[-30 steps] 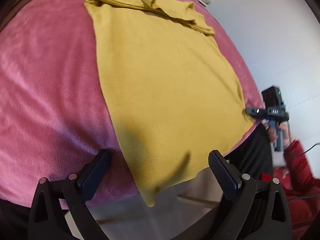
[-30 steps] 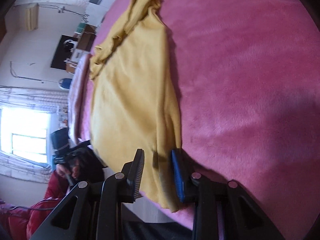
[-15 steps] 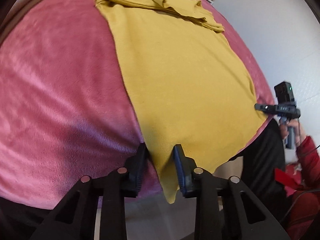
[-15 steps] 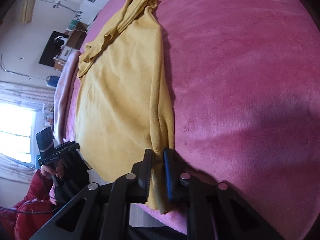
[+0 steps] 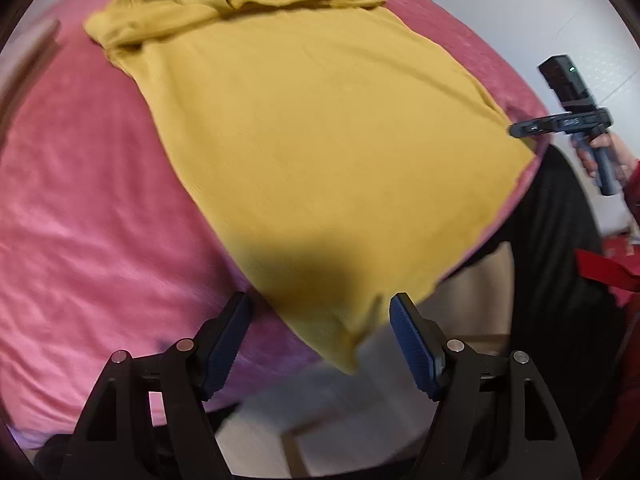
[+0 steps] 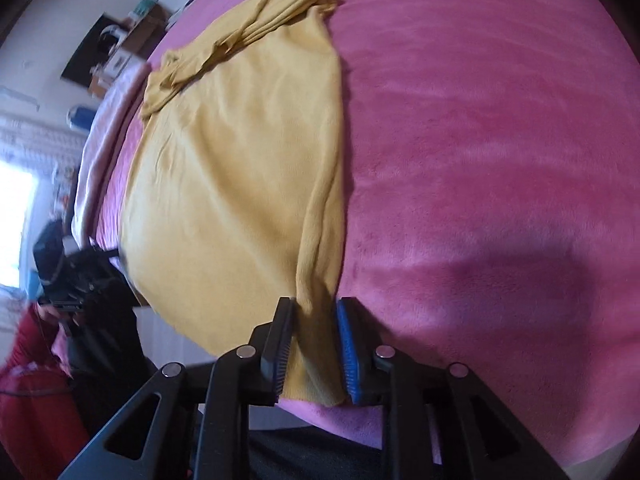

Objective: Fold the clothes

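A mustard-yellow garment [image 5: 320, 140] lies spread flat on the pink bed cover [image 5: 80, 240], with its sleeves bunched at the far end. Its near corner hangs over the bed edge between the fingers of my left gripper [image 5: 322, 344], which stands wide open and does not touch it. In the right wrist view the garment [image 6: 240, 160] has a folded side hem running into my right gripper [image 6: 314, 348]. That gripper's jaws are parted, with the hem lying loosely between them. In the left wrist view the right gripper [image 5: 560, 124] sits at the garment's other near corner.
The bed cover [image 6: 480, 160] stretches wide to the right of the garment. A person's red sleeve [image 5: 600, 268] and black trousers [image 5: 560, 240] are by the near bed edge. A bright window [image 6: 12, 220] and dark furniture [image 6: 92, 52] lie beyond the bed's left side.
My left gripper, shut on the near corner half a second ago, has opened wide and dropped it. The right gripper's jaws have parted wider around the hem. The garment lies flatter.
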